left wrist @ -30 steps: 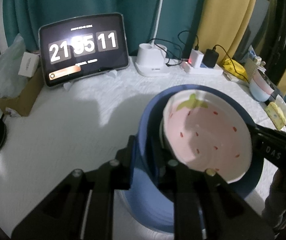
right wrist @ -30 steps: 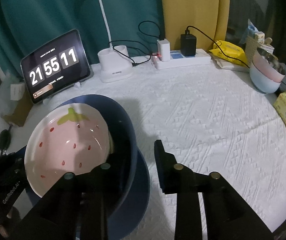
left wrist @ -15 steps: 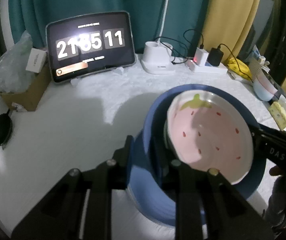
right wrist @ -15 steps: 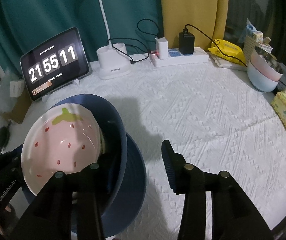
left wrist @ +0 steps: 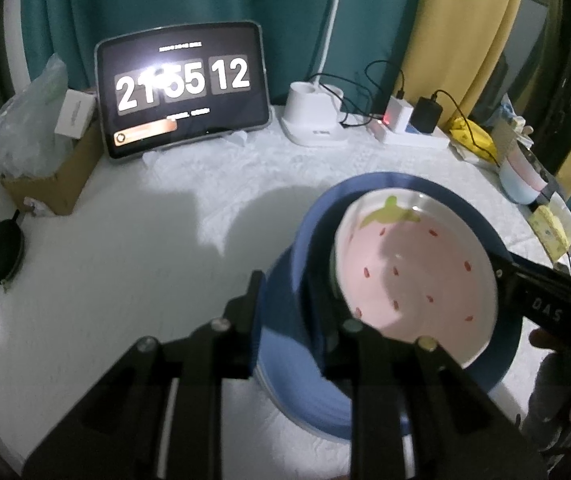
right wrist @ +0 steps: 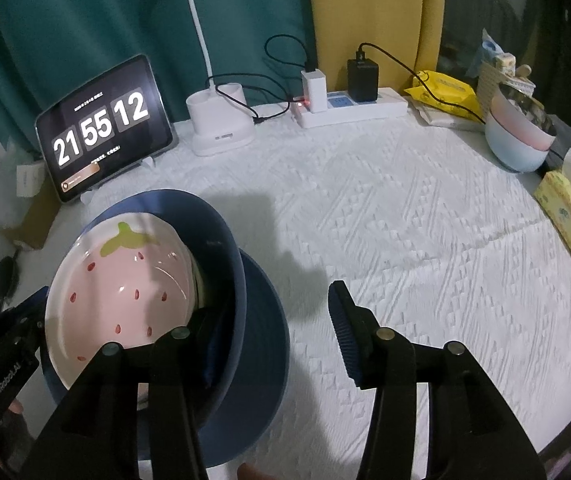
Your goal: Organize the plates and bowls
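A pink, strawberry-patterned ceramic bowl (left wrist: 413, 280) is seen tilted inside a deep dark-blue bowl (left wrist: 305, 256), which is stacked on a lighter blue dish (right wrist: 265, 344) on the white quilted tablecloth (right wrist: 405, 220). The wall of the dark-blue bowl is straddled by the left gripper (left wrist: 293, 312), one black finger outside and one inside; its jaws are set narrow and have just been opening slightly, and whether the pads press on the wall cannot be told. The right gripper (right wrist: 273, 332) is seen with its jaws parted wide and just widened further: its left finger is inside the dark-blue bowl, its ribbed right pad (right wrist: 343, 328) is clear of the stack over bare cloth. A tablet clock (right wrist: 101, 128) is propped at the back, and nested pale bowls (right wrist: 519, 140) are seen at the far right edge.
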Motion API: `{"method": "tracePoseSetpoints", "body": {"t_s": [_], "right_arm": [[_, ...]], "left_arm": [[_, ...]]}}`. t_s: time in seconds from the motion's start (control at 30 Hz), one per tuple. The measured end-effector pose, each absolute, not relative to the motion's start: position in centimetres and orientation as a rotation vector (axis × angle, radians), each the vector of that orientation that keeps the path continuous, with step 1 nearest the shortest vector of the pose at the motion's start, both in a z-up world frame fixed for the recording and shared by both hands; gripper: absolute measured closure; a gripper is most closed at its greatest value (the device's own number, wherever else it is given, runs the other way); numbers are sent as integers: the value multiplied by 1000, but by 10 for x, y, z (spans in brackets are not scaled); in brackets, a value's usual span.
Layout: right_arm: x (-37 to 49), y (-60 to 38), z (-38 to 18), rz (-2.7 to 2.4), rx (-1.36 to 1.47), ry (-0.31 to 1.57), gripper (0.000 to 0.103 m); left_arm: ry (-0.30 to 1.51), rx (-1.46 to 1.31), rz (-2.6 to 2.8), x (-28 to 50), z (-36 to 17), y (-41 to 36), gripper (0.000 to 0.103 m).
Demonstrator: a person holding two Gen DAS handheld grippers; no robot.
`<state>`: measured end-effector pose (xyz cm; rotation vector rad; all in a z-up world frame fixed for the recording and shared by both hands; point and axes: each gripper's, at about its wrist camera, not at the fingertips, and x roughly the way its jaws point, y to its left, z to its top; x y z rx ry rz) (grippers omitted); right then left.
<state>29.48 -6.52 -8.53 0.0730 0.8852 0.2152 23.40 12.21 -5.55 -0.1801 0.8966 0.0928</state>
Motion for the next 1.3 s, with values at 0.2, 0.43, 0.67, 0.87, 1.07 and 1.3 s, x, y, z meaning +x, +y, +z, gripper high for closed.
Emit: {"method": "tracePoseSetpoints", "body": {"t_s": [0.2,0.43,0.67,0.87,1.07,1.3], "right_arm": [[291,-69,-74,210,86,844,43],[281,-67,-60,211,71,806,43],[268,-70,-52,202,57,769,42],[253,-72,-43,204,42,736,41],[236,-76,-36,200,35,712,41],[212,-80,-30,201,24,691,41]], "left_arm": [[808,-202,66,227,-30,126,38],[796,-170,57,224,-21,117,37],[761,-155,55,212,-9,111,37],[737,-131,45,200,0,102,37],[716,-124,34,185,6,94,36],[701,-117,12,164,11,84,36]]}}
